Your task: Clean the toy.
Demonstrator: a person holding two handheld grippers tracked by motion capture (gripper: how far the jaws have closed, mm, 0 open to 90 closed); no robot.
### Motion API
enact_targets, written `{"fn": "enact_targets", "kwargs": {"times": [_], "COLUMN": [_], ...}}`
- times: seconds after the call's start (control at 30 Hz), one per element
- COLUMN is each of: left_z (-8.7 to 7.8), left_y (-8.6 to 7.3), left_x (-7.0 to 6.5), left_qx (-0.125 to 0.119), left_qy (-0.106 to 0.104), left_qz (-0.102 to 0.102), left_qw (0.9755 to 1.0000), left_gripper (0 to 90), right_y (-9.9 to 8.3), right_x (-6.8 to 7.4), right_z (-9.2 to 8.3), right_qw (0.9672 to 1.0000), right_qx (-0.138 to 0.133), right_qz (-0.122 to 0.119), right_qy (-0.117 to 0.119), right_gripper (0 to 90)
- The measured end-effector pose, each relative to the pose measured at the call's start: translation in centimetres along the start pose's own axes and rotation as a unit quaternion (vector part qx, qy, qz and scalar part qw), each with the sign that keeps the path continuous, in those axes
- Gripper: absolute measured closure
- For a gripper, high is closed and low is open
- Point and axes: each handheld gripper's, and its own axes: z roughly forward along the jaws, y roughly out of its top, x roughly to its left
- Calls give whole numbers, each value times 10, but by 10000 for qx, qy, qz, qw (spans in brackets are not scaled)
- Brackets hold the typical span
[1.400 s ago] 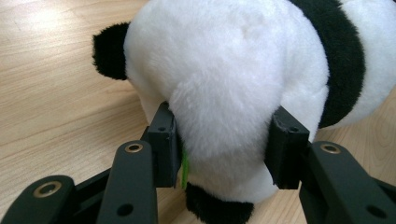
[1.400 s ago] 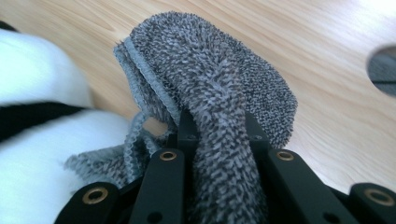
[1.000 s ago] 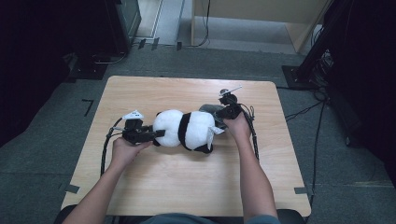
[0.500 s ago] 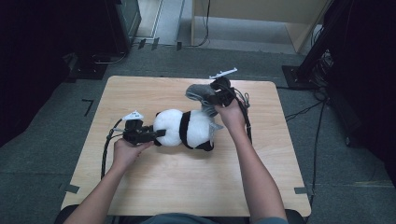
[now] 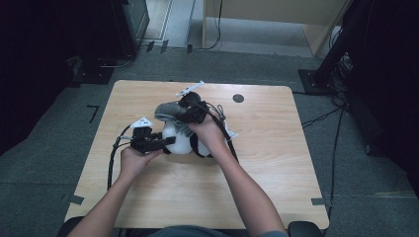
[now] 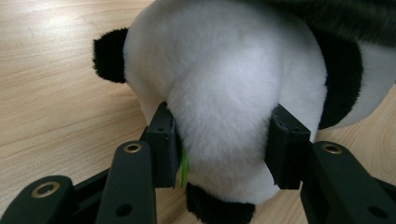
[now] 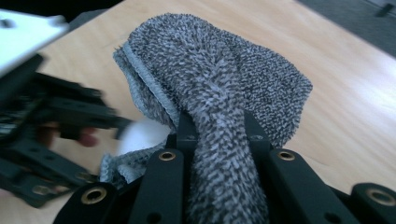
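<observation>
Panda plush [image 6: 233, 93] is clamped by left gripper [image 6: 224, 149] (on table [image 5: 276, 163]); grey towel [image 7: 219, 93] is pinched by right gripper [image 7: 217, 126] above it.

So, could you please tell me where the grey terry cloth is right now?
In the high view the grey terry cloth hangs just above the black-and-white plush panda near the table's middle, pinched in the right hand-held gripper.
</observation>
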Motion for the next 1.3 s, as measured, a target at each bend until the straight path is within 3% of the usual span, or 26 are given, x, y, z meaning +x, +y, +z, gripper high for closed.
{"fn": "enact_targets", "kwargs": {"times": [0.13,0.33,0.47,0.67,1.0,1.3], "left_z": [0,1,1,1,1,1], "left_y": [-1,-1,-1,-1,-1,-1], "left_x": [1,2,2,1,2,3], "left_qx": [60,72,73,58,21,31], "left_qy": [7,10,11,-3,-45,-43], "left_qz": [-17,-37,-9,-16,-35,4], "left_qw": [10000,10000,10000,10000,10000,10000], "left_gripper": [533,535,535,535,533,530], "right_y": [-7,-18,-29,-44,-63,-88], "right_x": [12,0,-12,-32,-52,-75], "right_z": [13,7,-4,-25,-54,-74], "right_qw": [9997,9994,9989,9986,9971,9935], "right_qx": [83,139,170,35,-153,-227], "right_qz": [-213,-222,-92,125,359,697], "right_qy": [-63,-217,-416,-510,-654,-874], "right_gripper": [758,760,760,759,760,759]}}
